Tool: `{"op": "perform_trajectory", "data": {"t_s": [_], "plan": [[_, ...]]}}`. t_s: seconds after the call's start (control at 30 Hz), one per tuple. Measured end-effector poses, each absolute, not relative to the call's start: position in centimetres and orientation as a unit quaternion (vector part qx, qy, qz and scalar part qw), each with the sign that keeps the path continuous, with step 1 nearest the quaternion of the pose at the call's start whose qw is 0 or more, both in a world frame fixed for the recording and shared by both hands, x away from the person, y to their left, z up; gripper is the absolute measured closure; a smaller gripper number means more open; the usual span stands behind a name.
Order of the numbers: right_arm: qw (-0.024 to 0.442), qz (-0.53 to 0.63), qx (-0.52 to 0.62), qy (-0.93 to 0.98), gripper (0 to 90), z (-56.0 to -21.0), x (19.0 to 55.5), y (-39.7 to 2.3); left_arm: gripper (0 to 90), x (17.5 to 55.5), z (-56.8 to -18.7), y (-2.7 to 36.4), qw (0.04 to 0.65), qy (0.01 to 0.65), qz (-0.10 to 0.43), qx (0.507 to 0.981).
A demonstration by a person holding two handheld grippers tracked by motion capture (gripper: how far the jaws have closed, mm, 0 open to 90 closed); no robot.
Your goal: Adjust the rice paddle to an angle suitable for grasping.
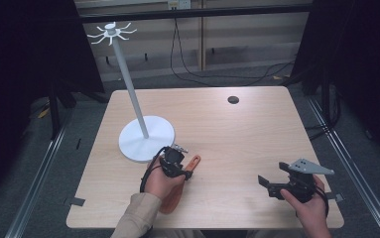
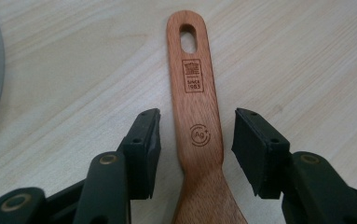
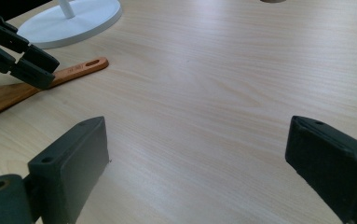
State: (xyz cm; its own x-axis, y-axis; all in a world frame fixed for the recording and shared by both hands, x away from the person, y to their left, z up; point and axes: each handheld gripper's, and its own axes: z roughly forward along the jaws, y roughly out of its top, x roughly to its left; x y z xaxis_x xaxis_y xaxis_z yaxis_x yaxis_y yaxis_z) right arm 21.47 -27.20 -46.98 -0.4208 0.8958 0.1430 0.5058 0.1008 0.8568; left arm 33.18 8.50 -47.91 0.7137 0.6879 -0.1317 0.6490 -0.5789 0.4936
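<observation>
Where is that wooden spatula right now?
The wooden spatula lies flat on the table, front-left in the high view, beside the white stand, handle between the left hand-held gripper's open jaws.

A pale wood-grain desk (image 1: 237, 144) carries a white hook stand with a round base (image 1: 146, 138), a slim pole and curled hooks on top, and has a small dark round hole (image 1: 233, 99) near its far edge, with black cables (image 1: 217, 74) on the floor beyond.
</observation>
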Motion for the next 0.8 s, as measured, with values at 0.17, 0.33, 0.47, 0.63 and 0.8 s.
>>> {"op": "perform_trajectory", "data": {"t_s": [0.17,0.33,0.47,0.63,0.8], "plan": [[0.215,0.454,0.494,0.710,5.4,-46.9,21.5,-27.3,54.4,33.1,-47.7,7.7,0.243,0.361,0.038,0.899],[0.216,0.454,0.494,0.709,5.4,-46.9,21.5,-27.4,62.1,33.5,-47.3,6.5,0.189,0.339,0.049,0.920],[0.218,0.452,0.493,0.710,5.4,-46.9,21.5,-27.5,66.0,34.2,-47.0,5.9,0.160,0.327,0.039,0.931],[0.217,0.453,0.495,0.709,5.4,-46.9,21.5,-27.6,66.4,34.3,-46.9,5.7,0.154,0.325,0.037,0.932],[0.215,0.453,0.497,0.708,5.4,-47.0,21.5,-27.6,66.5,34.1,-47.0,6.3,0.197,0.346,0.031,0.917]]}}
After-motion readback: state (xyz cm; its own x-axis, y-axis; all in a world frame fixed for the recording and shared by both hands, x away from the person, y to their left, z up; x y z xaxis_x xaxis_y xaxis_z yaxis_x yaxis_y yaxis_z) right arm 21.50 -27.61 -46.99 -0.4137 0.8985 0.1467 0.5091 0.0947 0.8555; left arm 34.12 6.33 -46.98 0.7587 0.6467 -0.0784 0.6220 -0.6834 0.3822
